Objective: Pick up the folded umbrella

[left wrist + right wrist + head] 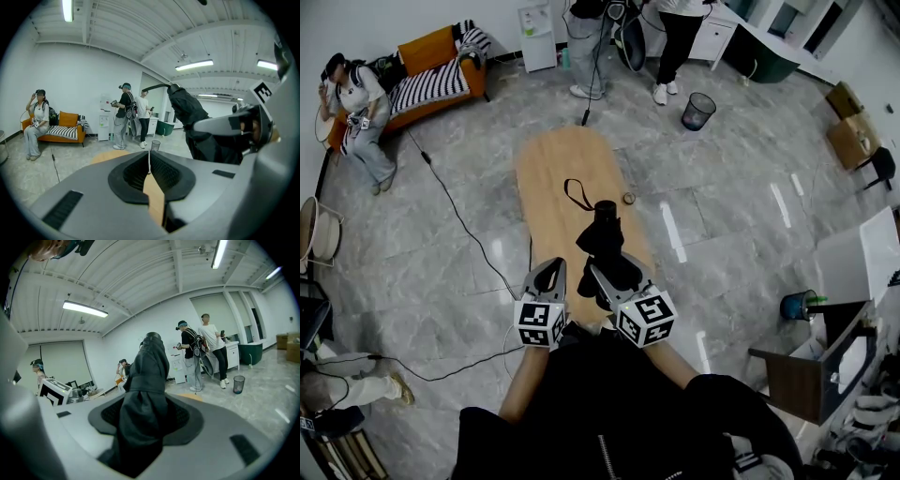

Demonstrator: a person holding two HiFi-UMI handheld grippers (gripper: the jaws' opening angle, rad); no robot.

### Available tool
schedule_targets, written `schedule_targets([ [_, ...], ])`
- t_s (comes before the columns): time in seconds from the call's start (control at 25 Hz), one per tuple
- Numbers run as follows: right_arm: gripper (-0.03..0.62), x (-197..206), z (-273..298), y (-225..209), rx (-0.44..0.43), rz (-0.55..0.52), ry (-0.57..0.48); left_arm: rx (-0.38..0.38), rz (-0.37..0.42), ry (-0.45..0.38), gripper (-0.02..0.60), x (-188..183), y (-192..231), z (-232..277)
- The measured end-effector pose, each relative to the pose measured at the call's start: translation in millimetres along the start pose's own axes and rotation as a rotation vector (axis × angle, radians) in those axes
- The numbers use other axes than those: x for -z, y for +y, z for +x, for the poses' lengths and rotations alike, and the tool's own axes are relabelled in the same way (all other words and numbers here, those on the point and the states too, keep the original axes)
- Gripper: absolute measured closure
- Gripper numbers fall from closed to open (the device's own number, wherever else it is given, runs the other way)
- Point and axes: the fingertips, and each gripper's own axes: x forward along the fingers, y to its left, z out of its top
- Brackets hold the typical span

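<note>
Clamping the jaws of our right gripper [600, 274] on the black folded fabric umbrella [605, 234], we hold those of our left gripper [550, 269] together, empty.

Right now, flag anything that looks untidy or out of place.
Only the folded umbrella: its black fabric bunches loosely where the right gripper clamps it, and its wrist strap sticks out free at the far end. Nothing on the table looks spilled or broken.

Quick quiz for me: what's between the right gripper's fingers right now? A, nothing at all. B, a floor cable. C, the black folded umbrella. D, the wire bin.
C: in the right gripper view the umbrella sits clamped between the right gripper's fingers.
</note>
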Motion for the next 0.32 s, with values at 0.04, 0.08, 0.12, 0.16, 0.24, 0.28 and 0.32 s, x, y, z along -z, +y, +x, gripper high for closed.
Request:
schedule_targets([
  [0.04,0.375,0.0,-0.6,0.6,-0.003,-0.002,-0.001,-0.002,-0.001,-0.001,0.563,0.4,-0.3,-0.6],
  [0.08,0.375,0.1,-1.1,1.3,-0.007,-0.003,-0.001,-0.004,-0.001,-0.002,0.563,0.6,-0.6,-1.2],
  [0.12,0.375,0.1,-1.2,2.1,-0.009,-0.004,-0.001,-0.006,-0.001,-0.003,0.564,0.6,-0.6,-1.8],
  [0.16,0.375,0.1,-0.7,3.1,-0.011,-0.005,-0.001,-0.006,-0.001,-0.004,0.564,0.5,0.0,-2.3],
  [0.24,0.375,-0.4,2.0,5.7,-0.013,-0.006,-0.001,-0.006,0.000,-0.005,0.563,-0.3,3.2,-3.3],
  [0.28,0.375,-0.9,3.8,7.1,-0.014,-0.007,-0.001,-0.006,0.000,-0.006,0.563,-1.0,5.3,-3.7],
  [0.32,0.375,-1.5,5.7,8.5,-0.014,-0.009,-0.002,-0.006,0.001,-0.007,0.565,-1.7,7.6,-4.2],
])
